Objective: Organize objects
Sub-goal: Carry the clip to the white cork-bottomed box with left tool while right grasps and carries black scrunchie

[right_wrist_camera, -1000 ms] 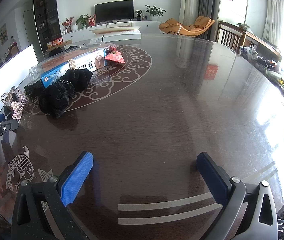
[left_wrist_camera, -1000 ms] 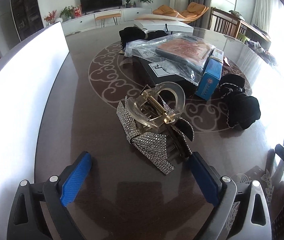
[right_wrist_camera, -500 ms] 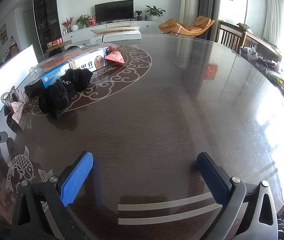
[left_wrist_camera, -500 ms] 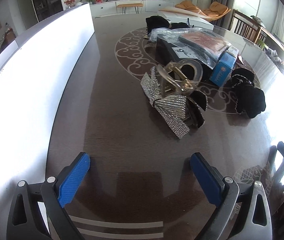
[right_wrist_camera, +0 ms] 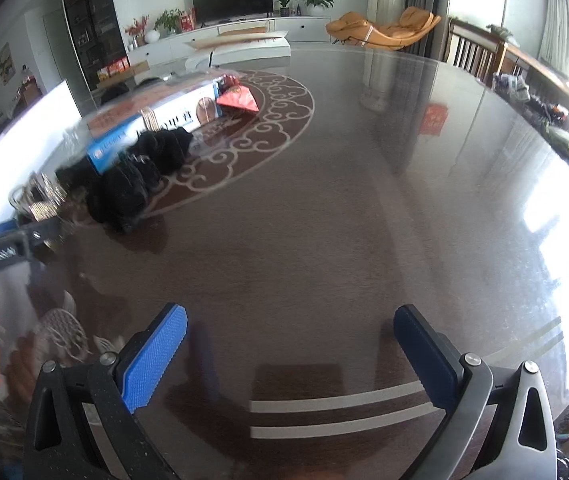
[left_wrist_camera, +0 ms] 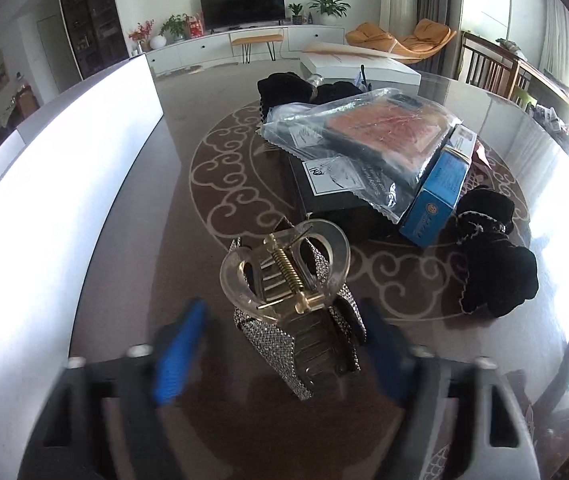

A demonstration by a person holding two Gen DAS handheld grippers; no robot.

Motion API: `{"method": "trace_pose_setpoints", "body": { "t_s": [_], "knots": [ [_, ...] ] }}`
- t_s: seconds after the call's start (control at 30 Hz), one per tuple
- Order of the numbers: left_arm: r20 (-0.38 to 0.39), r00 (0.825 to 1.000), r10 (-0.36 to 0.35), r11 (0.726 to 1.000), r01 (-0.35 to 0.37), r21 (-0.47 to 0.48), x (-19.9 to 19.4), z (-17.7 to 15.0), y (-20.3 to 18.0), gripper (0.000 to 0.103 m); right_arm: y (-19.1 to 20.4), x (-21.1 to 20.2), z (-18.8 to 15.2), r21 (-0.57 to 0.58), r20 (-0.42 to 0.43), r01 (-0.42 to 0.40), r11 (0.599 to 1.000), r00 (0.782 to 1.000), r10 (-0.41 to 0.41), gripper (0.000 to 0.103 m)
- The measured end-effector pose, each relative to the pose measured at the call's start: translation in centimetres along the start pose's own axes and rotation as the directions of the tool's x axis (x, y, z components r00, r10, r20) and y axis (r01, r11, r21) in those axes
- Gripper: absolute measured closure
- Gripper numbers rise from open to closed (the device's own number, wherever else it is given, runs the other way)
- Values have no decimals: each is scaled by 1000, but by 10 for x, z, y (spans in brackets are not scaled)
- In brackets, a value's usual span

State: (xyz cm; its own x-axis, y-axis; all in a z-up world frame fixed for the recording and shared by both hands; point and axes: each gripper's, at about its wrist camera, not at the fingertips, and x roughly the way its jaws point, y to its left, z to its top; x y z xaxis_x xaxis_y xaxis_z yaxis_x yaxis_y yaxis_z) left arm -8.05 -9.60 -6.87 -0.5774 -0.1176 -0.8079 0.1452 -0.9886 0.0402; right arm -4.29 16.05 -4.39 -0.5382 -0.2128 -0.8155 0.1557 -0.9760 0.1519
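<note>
**Hair claw between the closing left tool's blurred pads**

Dark polished wood with a pale cloud-scroll ring forms the table, and behind it stand a television and an orange lounge chair.

At lower centre of the left wrist view sits the hair claw clip: two clear plastic loop handles, a brass-coloured coil spring across the hinge, and a bow of silver rhinestone mesh with black edging draped beneath, trailing toward the bottom of the frame. It rests on the table, just below a black box.

The left tool straddles the clip's lower half. Its blue pads are motion-blurred; the jaws are closing with the clip between them, and contact cannot be made out, though the right pad lies very near the bow's edge.

On the black box lies a clear bag holding something pinkish, with a blue carton leaning beside it and black fabric items to the right.

In the right wrist view, the right tool hangs spread wide over bare table, nothing between its pads.
</note>
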Motion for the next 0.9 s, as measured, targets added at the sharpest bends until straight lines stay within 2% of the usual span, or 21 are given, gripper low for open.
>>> {"method": "trace_pose_setpoints", "body": {
  "t_s": [0.03,0.1,0.13,0.2,0.3,0.33,0.37,0.43,0.53,0.67,0.77,0.83,0.9],
  "knots": [
    [4,1000,-11,1000,11,-3,-1,-1,2,50,5,1,9,21,-17,-50,999,999,50,1],
    [19,1000,-16,1000,16,4,-7,-5,7,50,23,10,31,50,-68,-160,986,984,163,10],
    [24,999,-22,1000,22,13,-12,-8,9,50,34,16,41,53,-85,-183,982,979,187,17],
    [34,999,-42,999,42,22,-21,-13,15,51,57,35,61,44,-118,-195,980,973,199,22],
    [58,996,-68,998,67,20,-40,-16,26,51,78,70,75,29,-179,-197,980,964,199,41],
    [66,995,-80,997,79,16,-47,-17,30,51,80,76,76,22,-189,-193,981,963,194,57],
    [74,993,-89,996,89,13,-54,-18,33,51,82,74,79,-2,-164,-170,985,972,167,67],
    [97,989,-109,994,109,9,-69,-20,41,51,80,65,80,-11,-140,-165,986,977,162,72],
    [121,983,-136,991,136,8,-91,-22,52,51,75,37,77,-19,-98,-177,984,980,175,72],
    [154,972,-176,983,183,-35,-128,-18,81,51,88,-7,73,-47,-54,-242,969,969,239,72],
    [197,970,-146,985,161,-67,-159,-9,120,51,134,-37,80,-105,-47,-348,932,938,345,72],
    [201,974,-104,987,127,-102,-172,-5,154,51,182,-52,87,-172,-55,-428,887,903,426,72],
    [190,980,-54,987,82,-141,-177,-5,191,51,238,-58,92,-224,-86,-515,827,856,510,72]
  ]
}}
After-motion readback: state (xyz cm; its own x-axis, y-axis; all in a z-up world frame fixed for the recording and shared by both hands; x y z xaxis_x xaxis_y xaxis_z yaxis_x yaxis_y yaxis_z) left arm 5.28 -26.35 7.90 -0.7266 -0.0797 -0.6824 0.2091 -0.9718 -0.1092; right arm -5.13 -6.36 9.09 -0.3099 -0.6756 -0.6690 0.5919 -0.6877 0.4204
